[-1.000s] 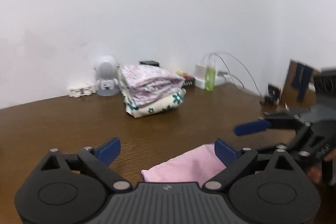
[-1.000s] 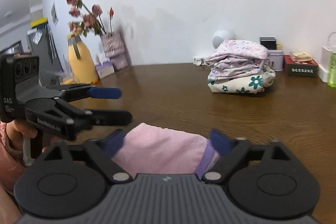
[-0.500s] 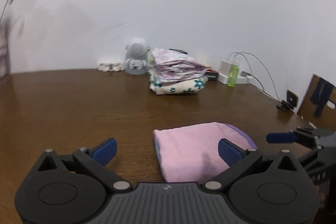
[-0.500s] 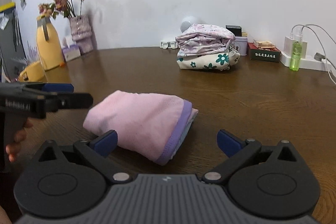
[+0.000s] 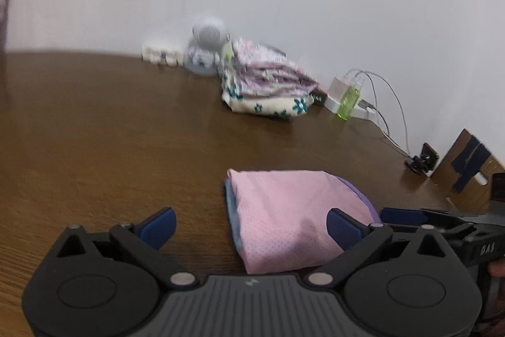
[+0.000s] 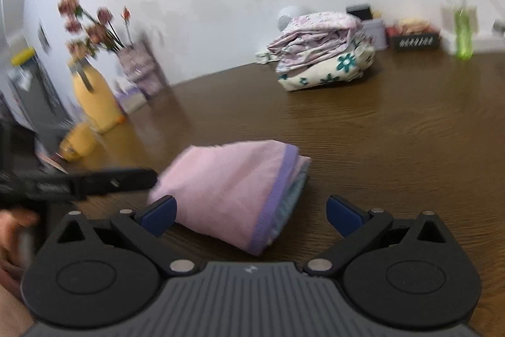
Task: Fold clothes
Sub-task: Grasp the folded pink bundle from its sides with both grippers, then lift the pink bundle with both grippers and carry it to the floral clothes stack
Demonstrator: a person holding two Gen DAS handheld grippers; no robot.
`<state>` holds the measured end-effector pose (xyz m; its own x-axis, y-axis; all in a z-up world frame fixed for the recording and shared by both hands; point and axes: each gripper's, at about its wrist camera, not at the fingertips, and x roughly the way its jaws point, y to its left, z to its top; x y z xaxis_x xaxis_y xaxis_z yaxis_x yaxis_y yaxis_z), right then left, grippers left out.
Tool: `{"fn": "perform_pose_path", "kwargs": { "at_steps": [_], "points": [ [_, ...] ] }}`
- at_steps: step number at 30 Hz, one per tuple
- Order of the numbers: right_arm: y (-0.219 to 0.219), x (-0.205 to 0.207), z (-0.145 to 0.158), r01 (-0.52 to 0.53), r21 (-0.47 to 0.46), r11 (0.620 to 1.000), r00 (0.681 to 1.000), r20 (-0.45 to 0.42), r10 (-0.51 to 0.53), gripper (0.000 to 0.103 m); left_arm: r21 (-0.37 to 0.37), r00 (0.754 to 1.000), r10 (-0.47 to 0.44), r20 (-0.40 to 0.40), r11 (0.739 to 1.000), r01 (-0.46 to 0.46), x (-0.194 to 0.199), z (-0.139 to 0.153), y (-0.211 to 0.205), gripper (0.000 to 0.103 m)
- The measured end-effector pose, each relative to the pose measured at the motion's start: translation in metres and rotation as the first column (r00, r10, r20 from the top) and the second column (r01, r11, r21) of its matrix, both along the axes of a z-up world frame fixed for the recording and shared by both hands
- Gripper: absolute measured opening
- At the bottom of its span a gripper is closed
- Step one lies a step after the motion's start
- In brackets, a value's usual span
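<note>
Pink garment (image 5: 293, 217) folded flat on worktop (image 5: 126, 147), just ahead of both claws; left claw (image 5: 251, 225) spread, empty; right claw (image 6: 251, 212) spread, empty; folded stack (image 6: 318, 56) near wall (earlier pieces, likely); fold looks done, stacking probably left

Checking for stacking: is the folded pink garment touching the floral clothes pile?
Apart. The right wrist view shows bare brown wooden table between the folded pink garment and the floral clothes pile.
</note>
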<state>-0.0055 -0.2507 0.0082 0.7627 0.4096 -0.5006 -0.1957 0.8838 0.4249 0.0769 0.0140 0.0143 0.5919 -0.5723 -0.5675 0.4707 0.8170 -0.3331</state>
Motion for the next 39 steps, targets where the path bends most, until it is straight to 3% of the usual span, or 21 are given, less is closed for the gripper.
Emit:
{"fn": "perform_pose_path", "kwargs": {
  "at_steps": [5, 9, 12, 16, 19, 23, 25, 29, 33, 37, 39],
  "points": [
    [-0.012, 0.024, -0.002, -0.011, 0.072, 0.997, 0.997, -0.072, 0.016, 0.103, -0.015, 0.992, -0.039, -0.116, 0.999, 0.038, 0.027, -0.007, -0.002, 0.093],
    [-0.018, 0.041, -0.005, -0.018, 0.127, 0.992, 0.992, -0.119, 0.033, 0.102, -0.033, 0.987, -0.058, -0.15, 0.998, 0.053, 0.041, -0.008, -0.002, 0.09],
    [-0.02, 0.048, -0.009, -0.011, 0.159, 0.987, 0.988, -0.153, 0.036, 0.094, -0.036, 0.984, -0.086, -0.156, 0.996, 0.081, 0.047, -0.009, -0.007, 0.088],
    [-0.019, 0.049, -0.012, -0.006, 0.191, 0.982, 0.986, -0.165, 0.038, 0.085, 0.001, 0.978, -0.115, -0.174, 0.993, 0.117, 0.053, -0.007, -0.017, 0.07],
    [-0.02, 0.049, -0.017, 0.016, 0.256, 0.966, 0.983, -0.183, 0.032, 0.073, -0.037, 0.96, -0.144, -0.24, 0.99, 0.139, 0.061, -0.01, -0.023, 0.038],
    [-0.023, 0.05, -0.03, 0.06, 0.35, 0.935, 0.976, -0.219, 0.019, 0.041, -0.092, 0.944, -0.141, -0.298, 0.989, 0.118, 0.07, -0.014, -0.024, 0.033],
    [-0.026, 0.051, -0.036, 0.087, 0.379, 0.921, 0.972, -0.235, 0.005, 0.031, -0.134, 0.934, -0.124, -0.334, 0.987, 0.083, 0.076, -0.018, -0.02, 0.029],
    [-0.026, 0.051, -0.037, 0.093, 0.381, 0.92, 0.972, -0.235, -0.001, 0.03, -0.185, 0.923, -0.103, -0.371, 0.982, 0.035, 0.079, -0.022, -0.014, 0.028],
    [-0.026, 0.053, -0.037, 0.086, 0.381, 0.921, 0.972, -0.233, 0.006, 0.03, -0.164, 0.928, -0.078, -0.366, 0.986, 0.019, 0.076, -0.018, -0.017, 0.027],
    [-0.026, 0.054, -0.039, 0.079, 0.382, 0.921, 0.973, -0.231, 0.012, 0.024, -0.153, 0.926, -0.062, -0.372, 0.988, 0.005, 0.076, -0.017, -0.019, 0.026],
    [-0.026, 0.055, -0.039, 0.077, 0.384, 0.92, 0.972, -0.233, 0.016, 0.023, -0.153, 0.925, -0.061, -0.376, 0.988, 0.003, 0.075, -0.018, -0.02, 0.022]
  ]
}}
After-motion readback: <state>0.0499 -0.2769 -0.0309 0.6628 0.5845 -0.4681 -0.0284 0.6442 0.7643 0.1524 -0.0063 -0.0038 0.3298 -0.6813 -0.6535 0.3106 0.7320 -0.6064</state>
